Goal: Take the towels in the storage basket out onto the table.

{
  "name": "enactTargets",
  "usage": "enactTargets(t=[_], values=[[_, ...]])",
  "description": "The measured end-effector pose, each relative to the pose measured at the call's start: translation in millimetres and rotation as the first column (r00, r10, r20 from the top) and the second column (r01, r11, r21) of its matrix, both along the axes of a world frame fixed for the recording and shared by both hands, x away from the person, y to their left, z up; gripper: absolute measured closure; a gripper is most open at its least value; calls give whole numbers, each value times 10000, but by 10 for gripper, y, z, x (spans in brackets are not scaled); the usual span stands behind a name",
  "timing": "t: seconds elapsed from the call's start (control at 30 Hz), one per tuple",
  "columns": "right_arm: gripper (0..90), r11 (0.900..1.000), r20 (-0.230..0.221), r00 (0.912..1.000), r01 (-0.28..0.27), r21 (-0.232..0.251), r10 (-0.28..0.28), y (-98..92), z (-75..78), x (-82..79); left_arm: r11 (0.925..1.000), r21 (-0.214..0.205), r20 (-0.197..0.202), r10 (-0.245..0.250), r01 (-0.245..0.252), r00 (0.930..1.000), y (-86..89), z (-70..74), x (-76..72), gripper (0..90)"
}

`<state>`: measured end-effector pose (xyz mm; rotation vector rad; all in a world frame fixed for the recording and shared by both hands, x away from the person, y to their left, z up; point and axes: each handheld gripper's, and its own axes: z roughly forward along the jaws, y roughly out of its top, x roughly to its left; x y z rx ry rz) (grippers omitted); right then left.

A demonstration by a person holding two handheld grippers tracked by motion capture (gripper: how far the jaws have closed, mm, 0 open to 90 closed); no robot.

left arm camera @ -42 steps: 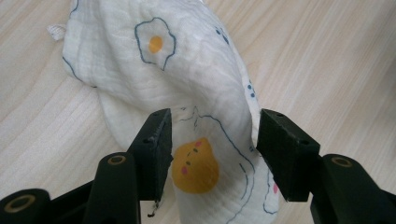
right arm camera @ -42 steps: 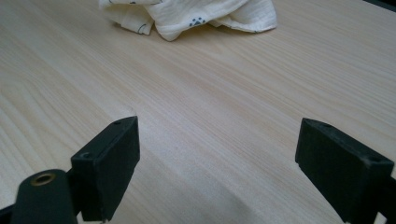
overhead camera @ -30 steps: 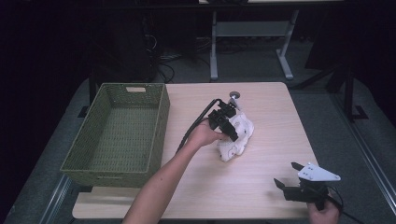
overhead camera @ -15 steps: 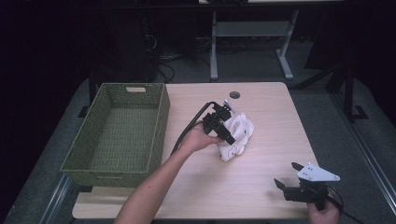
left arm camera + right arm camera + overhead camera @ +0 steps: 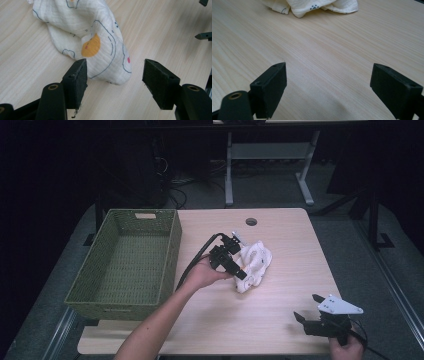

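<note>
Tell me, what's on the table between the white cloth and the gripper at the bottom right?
Nothing: bare wood lies between the cloth and the right hand-held gripper, seen in its own view.

The table (image 5: 280,320) is evenly lit from above while the room around it is dark; shadows are soft, and the near jaws look slightly blurred.

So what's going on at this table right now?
A person is working with a claw in each hand. The left claw sits at the crumpled white printed cloth in the middle of the wooden table; its jaws have just been opening, and the cloth's tip lies loose between them, not pinched. The right claw rests open near the table's front right corner. A green woven basket stands at the left with nothing in it.
</note>
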<state>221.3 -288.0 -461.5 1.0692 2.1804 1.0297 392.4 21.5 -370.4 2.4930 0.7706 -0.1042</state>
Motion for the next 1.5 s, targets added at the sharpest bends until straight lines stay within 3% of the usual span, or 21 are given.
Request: enactTargets(t=[0.3, 0.93, 1.5], values=[[134, 10000, 30, 10000, 25, -92, -25, -5, -6, 2, 9991, -393, -10, -127, 126, 9999, 117, -24, -142, 363], [134, 9999, -57, 10000, 63, -100, -63, -7, -22, 3, 9976, -476, 89, -503, 507, 9987, 316, -150, -460, 344], [134, 9998, -41, 10000, 83, -152, -83, -3, -28, 1, 9938, -987, 382, -483, 518, 9981, 548, -298, -816, 328]])
